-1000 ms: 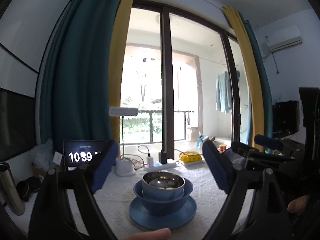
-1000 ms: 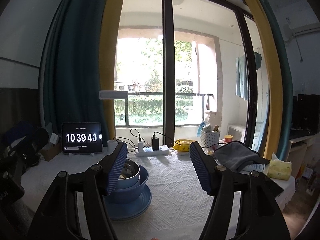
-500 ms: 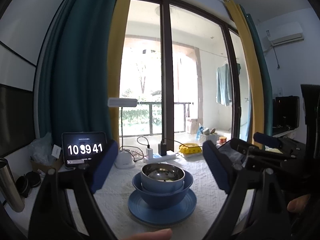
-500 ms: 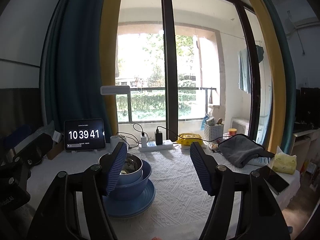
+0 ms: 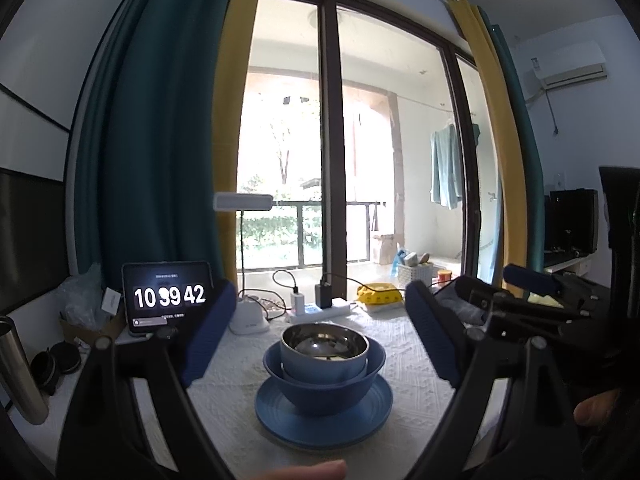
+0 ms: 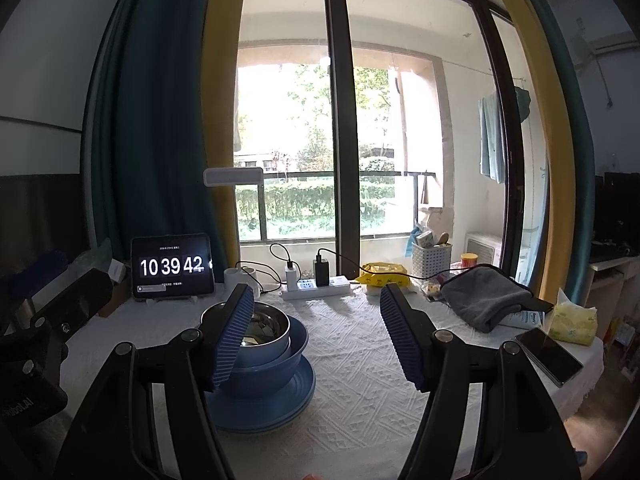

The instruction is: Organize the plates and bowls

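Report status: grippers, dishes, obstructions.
Left gripper open, right gripper open, both empty. Steel bowl in blue bowl on plate. Nothing blocking.

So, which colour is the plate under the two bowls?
The plate is blue; the left wrist view shows it best.

Both tools are held about level, jaws apart and empty: the left tool gapes wider than the right tool.
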A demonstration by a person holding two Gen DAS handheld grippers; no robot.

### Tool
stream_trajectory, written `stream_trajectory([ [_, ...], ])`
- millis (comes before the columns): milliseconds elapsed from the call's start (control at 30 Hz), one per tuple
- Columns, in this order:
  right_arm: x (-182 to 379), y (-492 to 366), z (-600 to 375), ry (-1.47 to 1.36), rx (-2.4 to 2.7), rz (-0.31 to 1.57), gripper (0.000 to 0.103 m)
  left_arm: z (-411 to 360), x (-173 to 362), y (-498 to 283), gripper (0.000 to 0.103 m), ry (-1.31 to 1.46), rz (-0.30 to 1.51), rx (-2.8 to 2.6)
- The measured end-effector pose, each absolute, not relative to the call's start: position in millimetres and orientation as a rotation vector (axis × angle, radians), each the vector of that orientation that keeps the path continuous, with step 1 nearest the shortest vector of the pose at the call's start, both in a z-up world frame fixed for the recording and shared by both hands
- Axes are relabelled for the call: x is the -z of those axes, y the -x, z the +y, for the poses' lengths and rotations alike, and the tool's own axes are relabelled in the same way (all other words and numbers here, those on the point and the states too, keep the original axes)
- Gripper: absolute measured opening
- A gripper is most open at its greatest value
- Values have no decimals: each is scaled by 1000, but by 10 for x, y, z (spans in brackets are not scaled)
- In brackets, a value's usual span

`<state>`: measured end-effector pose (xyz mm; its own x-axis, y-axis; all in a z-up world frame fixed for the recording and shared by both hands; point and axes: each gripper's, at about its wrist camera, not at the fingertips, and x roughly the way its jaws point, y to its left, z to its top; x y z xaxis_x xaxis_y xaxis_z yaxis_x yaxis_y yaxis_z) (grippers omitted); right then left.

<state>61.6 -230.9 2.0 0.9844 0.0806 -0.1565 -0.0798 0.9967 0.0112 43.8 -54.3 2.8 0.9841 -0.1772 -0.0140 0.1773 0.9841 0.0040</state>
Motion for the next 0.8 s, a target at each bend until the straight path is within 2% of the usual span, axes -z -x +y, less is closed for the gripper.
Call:
stream_trajectory([
  [800, -18, -608, -2294, -13, -91, 161, 69, -523, -28, -435, 87, -7, 14, 184],
])
